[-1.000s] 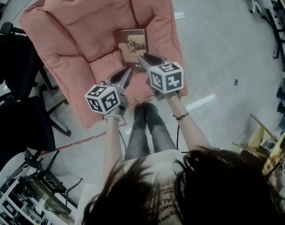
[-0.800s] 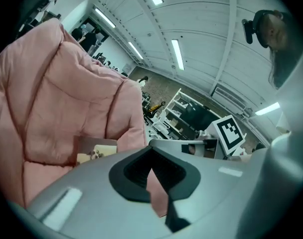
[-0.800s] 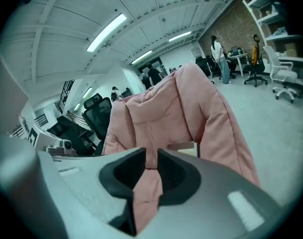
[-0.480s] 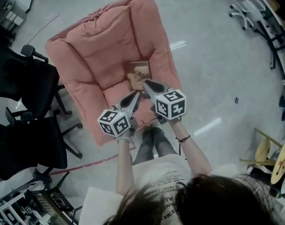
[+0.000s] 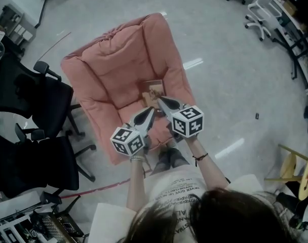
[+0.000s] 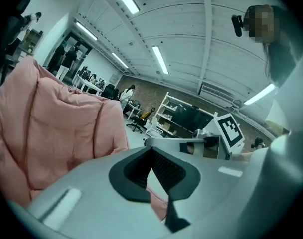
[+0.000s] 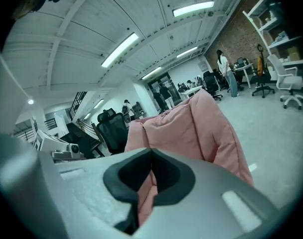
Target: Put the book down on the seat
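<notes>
- Book [image 5: 153,91] lies flat on the pink seat [image 5: 124,92], right side, by the armrest.
- Left gripper [image 5: 150,112] & right gripper [image 5: 159,99]: jaws together, nothing btwn, just near of book.
- Prob. light, stiff, thin; cushion's soft, so pinch the near edge if regripping.

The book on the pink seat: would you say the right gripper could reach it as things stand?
Probably yes. The book lies uncovered on the pink seat, just ahead of the right gripper, with nothing between them. That gripper is shut and empty, so it would have to open first.
</notes>
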